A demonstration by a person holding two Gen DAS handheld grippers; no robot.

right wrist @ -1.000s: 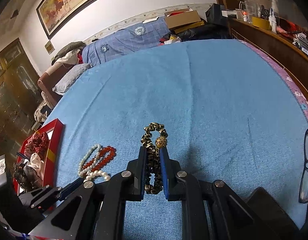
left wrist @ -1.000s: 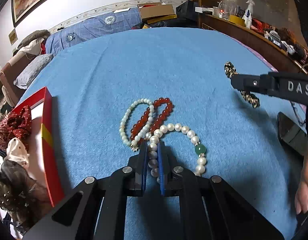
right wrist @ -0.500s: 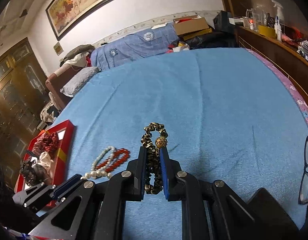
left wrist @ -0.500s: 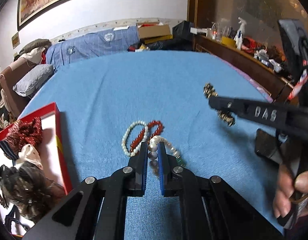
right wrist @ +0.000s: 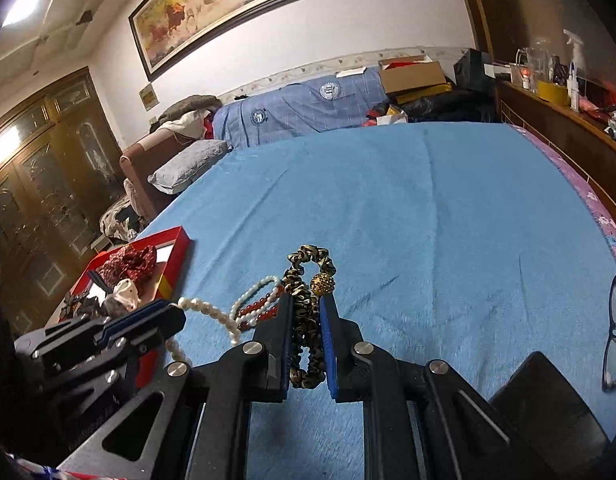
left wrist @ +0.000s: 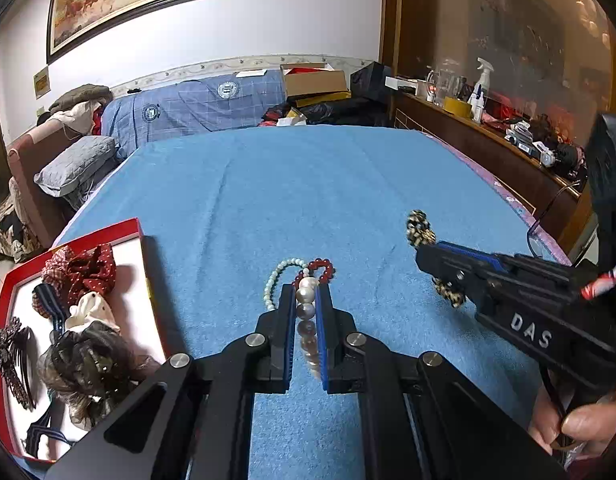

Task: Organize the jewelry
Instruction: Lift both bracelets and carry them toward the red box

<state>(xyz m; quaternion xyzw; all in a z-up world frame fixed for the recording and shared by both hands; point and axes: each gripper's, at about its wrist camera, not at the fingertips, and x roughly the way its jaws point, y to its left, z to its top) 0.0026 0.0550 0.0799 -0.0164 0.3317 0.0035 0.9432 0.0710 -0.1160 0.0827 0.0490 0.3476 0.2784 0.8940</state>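
Fingers of left gripper (left wrist: 306,326) clamp pearl strand (left wrist: 306,320) above blue blanket (left wrist: 308,188); right gripper (right wrist: 306,334), at 3 o'clock, pinches leopard scrunchie (right wrist: 308,304).

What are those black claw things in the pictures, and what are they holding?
They are two grabbing tools, and a person holds one in each hand. Each tool has a small camera looking along its two fingers, so there is one picture per tool. The left gripper pinches a big pearl bracelet. The right gripper pinches a leopard-print scrunchie with a gold ball. On the blue blanket lie a small pearl bracelet and a red bead bracelet. The red tray on the left holds hair things.
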